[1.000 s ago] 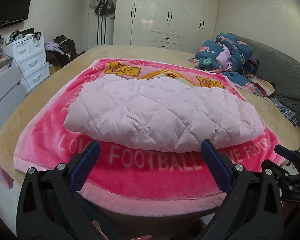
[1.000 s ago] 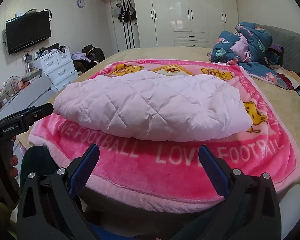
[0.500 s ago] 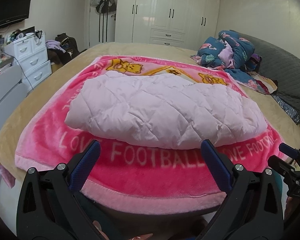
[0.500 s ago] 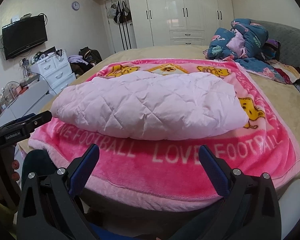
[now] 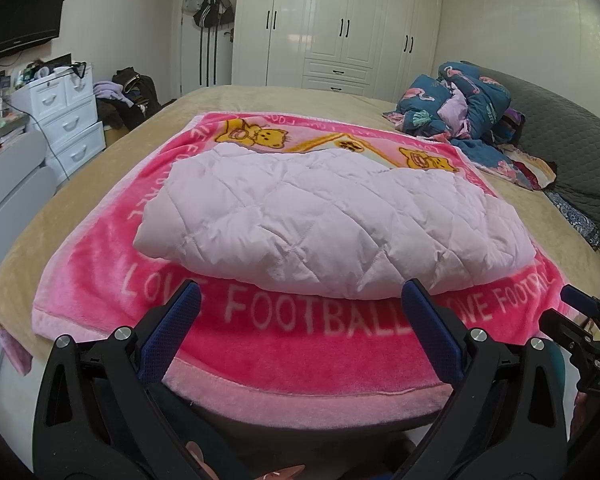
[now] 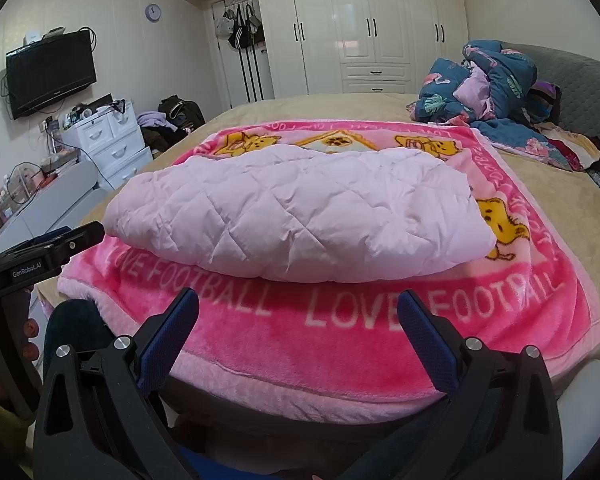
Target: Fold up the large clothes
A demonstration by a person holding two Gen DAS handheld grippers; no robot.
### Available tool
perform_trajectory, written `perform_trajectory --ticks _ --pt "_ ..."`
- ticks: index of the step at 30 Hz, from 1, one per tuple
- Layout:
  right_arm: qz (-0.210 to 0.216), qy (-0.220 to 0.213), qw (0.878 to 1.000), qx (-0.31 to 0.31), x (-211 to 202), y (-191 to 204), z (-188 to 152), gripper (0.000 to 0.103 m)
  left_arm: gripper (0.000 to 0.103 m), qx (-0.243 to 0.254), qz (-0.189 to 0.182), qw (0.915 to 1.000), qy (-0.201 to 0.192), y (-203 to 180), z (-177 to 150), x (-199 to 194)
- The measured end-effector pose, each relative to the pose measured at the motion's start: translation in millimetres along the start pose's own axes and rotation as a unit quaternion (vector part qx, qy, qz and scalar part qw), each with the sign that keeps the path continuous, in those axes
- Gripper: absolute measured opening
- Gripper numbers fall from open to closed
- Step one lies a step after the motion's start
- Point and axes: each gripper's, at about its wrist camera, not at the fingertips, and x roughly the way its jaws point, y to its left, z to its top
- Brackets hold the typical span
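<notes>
A pale pink quilted garment [image 5: 332,220] lies folded into a thick rectangle on a bright pink "LOVE FOOTBALL" blanket [image 5: 300,344] spread over the bed. It also shows in the right wrist view [image 6: 300,216], on the same blanket [image 6: 340,344]. My left gripper [image 5: 300,304] is open and empty, held back above the blanket's near edge, short of the garment. My right gripper [image 6: 298,310] is open and empty too, likewise short of the garment. Each gripper shows at the edge of the other's view.
The tan bed [image 5: 40,216] extends around the blanket. A heap of blue flowered bedding [image 5: 460,108] lies at the far right by a grey headboard [image 5: 572,148]. White drawers [image 5: 68,120] and a TV [image 6: 52,72] stand at the left; white wardrobes [image 6: 364,28] stand behind.
Both grippers have drawn slightly back and tilted up from the bed edge; the garment and blanket lie unchanged. Both jaws stay open.
</notes>
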Motion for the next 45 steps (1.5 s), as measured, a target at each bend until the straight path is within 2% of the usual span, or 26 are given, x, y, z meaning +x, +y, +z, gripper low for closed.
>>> perform_trajectory --ticks 36,45 --pt "-0.001 0.001 1.000 0.000 -1.4 0.3 0.5 0.099 0.094 0.002 0.004 1.0000 0.001 1.0 0.6 -1.7" --pt "-0.003 0.002 1.000 0.001 -1.4 -1.1 0.1 0.099 0.094 0.002 -0.006 1.0000 -0.002 1.9 1.1 -3.4"
